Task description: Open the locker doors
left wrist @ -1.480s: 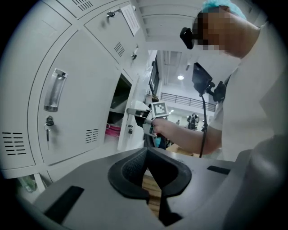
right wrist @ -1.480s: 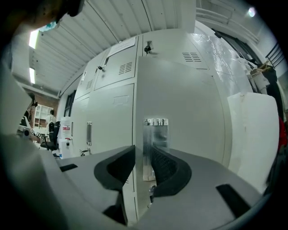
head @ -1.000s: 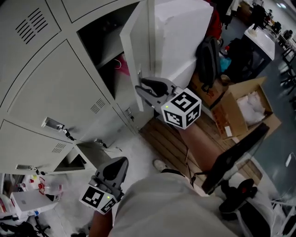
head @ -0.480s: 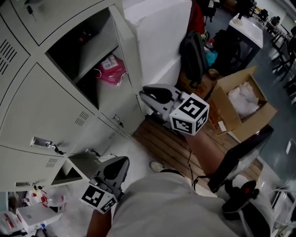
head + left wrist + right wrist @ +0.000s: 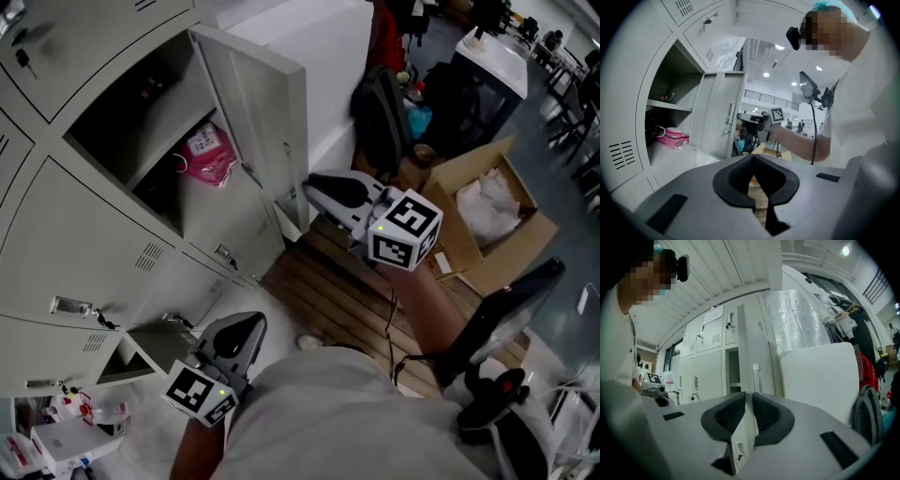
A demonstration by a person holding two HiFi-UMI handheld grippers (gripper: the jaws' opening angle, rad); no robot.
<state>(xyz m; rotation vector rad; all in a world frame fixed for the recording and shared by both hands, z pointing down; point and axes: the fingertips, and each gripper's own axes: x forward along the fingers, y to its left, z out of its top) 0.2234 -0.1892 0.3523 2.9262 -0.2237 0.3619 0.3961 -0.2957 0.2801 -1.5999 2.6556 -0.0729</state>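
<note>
Metal is meeting rubber as the right gripper [image 5: 314, 190] is pinching the free lower edge of the door [image 5: 267, 122], its ribbed dark pads pressed close with only the thin painted sheet between them. The door is standing wide open ahead of the tips. Beyond it the compartment [image 5: 122, 108] is showing a dark interior, a flat shelf and a soft pink bag [image 5: 208, 155] lying crumpled underneath. This step is looking nearly finished. Doing it well is probably a matter of letting the wrist follow the door's arc round its hinges rather than dragging in a straight line. It also means squeezing only lightly, since sheet steel is apt to flex and smooth paint to slip, and letting go only once the panel is resting on its own. A narrow upright handle [image 5: 756, 376] is sitting on the door's face just above the pads, offering a firmer hold if the edge is sliding. Left of the tips, the closed doors [image 5: 103, 225] are waiting, flat pale grey panels with slotted vents and small metal latches [image 5: 70, 307]. The left gripper [image 5: 753, 158] is hanging low beside the person, its curved pads touching at the tips with nothing between them, aimed over a slatted wooden pallet [image 5: 347, 291].
</note>
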